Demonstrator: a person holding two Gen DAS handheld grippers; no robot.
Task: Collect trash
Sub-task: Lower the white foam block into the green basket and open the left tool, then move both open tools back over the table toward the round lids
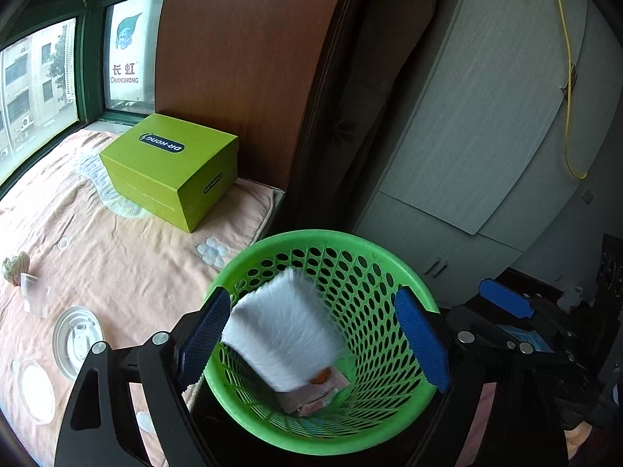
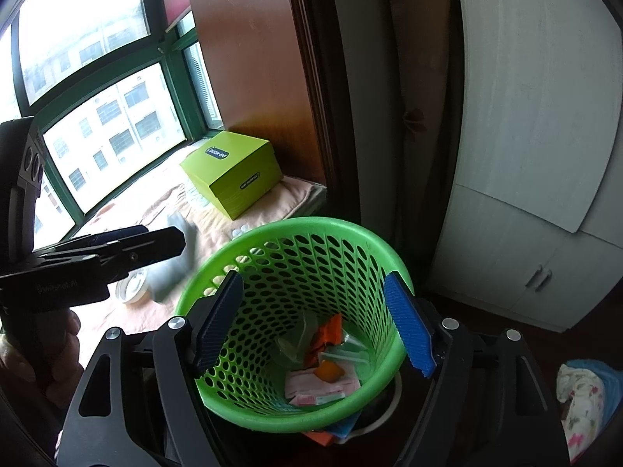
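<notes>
Green perforated basket stands upright just off the corner of the bed, rim round and open toward me. A white, motion-blurred packet sits tilted in the basket's mouth, its lower end over the litter; I cannot tell if it touches anything. At the bottom I see pink-and-white paper wrappers, an orange scrap, a red-orange wrapper and crumpled clear plastic. Still out on the bed: a clear plastic cup on its side, a crumpled wad just beside it, a round white lid, and a clear round lid near it.
</notes>
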